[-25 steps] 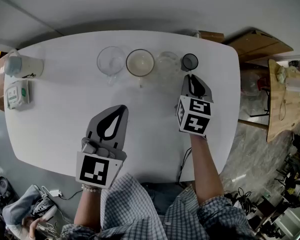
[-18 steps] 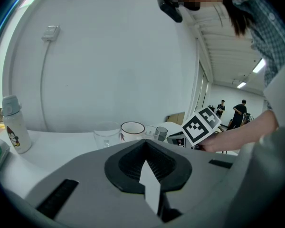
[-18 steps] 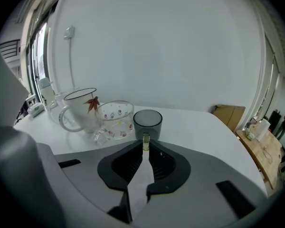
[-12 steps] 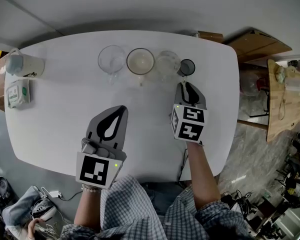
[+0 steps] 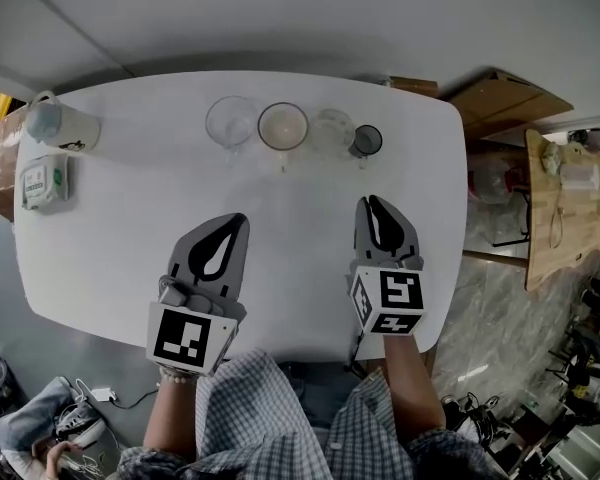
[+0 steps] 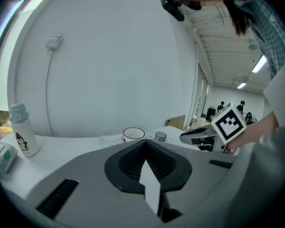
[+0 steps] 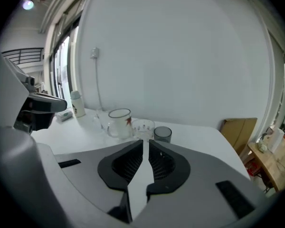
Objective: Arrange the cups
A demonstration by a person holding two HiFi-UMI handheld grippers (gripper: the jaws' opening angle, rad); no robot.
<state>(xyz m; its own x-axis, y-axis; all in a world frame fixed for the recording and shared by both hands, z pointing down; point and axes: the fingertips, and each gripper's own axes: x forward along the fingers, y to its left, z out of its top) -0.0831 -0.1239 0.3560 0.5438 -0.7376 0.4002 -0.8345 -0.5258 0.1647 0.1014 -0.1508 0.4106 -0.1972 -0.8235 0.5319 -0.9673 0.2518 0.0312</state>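
Observation:
Four cups stand in a row at the far side of the white table: a clear glass, a white mug, a small clear glass and a small dark glass. The right gripper view has the same row: clear glass, mug, small glass, dark glass. My right gripper is shut and holds nothing, a short way in front of the dark glass. My left gripper is shut and holds nothing, near the table's middle.
A white bottle with a blue cap and a small packet sit at the table's far left. A cardboard box and a wooden table stand beyond the right edge. The near table edge lies just under both grippers.
My right gripper has drawn back from the dark glass toward the near edge. The left gripper has stayed where it was.

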